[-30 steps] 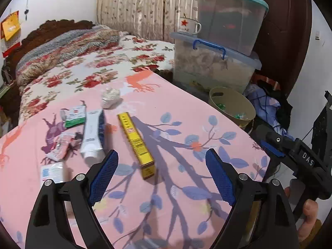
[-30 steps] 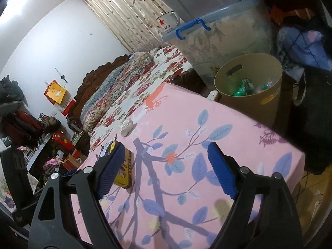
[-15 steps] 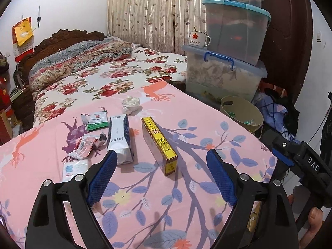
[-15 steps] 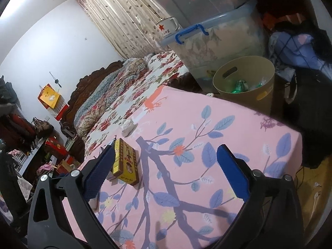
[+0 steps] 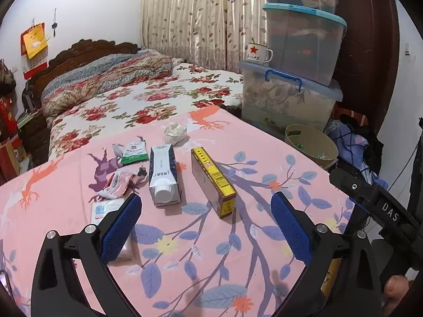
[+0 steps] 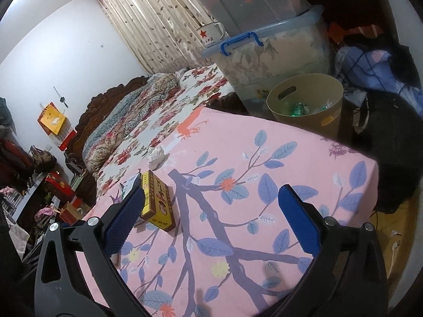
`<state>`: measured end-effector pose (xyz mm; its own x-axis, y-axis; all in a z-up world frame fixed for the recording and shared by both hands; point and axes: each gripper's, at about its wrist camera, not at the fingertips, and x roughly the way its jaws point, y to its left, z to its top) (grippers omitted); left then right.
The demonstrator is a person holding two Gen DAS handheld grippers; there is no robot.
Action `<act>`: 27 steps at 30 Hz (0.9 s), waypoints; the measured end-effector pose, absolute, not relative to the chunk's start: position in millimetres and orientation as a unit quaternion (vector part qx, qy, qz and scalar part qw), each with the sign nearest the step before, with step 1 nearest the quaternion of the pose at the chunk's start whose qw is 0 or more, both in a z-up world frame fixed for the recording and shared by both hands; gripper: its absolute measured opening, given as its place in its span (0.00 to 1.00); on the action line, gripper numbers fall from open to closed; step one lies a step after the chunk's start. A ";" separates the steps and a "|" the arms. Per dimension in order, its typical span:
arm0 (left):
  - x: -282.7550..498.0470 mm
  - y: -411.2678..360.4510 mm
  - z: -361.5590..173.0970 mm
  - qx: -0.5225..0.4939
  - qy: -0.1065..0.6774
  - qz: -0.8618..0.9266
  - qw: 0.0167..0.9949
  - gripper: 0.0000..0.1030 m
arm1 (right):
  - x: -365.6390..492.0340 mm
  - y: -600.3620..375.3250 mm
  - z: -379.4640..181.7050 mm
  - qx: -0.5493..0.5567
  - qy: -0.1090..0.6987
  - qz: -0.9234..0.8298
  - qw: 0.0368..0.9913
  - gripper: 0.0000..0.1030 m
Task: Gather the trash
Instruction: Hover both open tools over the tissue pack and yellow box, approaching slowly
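Note:
On the pink leaf-print tablecloth [image 5: 238, 251] lie a yellow box [image 5: 212, 182], a white carton [image 5: 162, 175], a green-and-white packet [image 5: 133, 153], a red wrapper [image 5: 119, 182], a small white packet [image 5: 104, 208] and a crumpled tissue [image 5: 175, 132]. My left gripper [image 5: 205, 200] hovers just short of the box and carton, its jaws opening with nothing between them. My right gripper [image 6: 211, 191] is over the cloth to the right of the yellow box [image 6: 157, 203], jaws opening and also empty. A tan bin [image 6: 306, 103] with green scraps stands beyond the table's far edge.
Stacked clear storage boxes [image 5: 290, 97] with an enamel mug [image 5: 257, 52] rise behind the bin. A bed with a floral quilt [image 5: 148, 100] lies past the table. Clothes [image 6: 370, 66] are piled at the right, and the table's corner drops off there.
Both grippers have drawn back from the table, so more of the cloth and trash shows. Both pairs of jaws stand wider than before.

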<state>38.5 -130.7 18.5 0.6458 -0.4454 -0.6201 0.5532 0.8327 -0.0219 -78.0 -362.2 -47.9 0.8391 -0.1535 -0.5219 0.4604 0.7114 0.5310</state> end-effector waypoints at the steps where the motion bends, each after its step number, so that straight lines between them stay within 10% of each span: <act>1: 39.3 -129.2 18.3 0.084 0.321 -0.274 0.903 0.92 | -77.6 -361.4 -48.0 0.338 0.226 -0.173 0.897 0.97; 27: 38.7 -122.9 21.1 0.140 0.299 -0.192 0.924 0.92 | -66.7 -349.8 -58.5 0.345 0.253 -0.150 0.891 0.97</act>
<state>38.7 -122.9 21.1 0.7480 -0.2705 -0.6061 0.4378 0.8875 0.1442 -66.7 -349.8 -58.5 0.8275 -0.0929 -0.5537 0.4414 0.7170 0.5395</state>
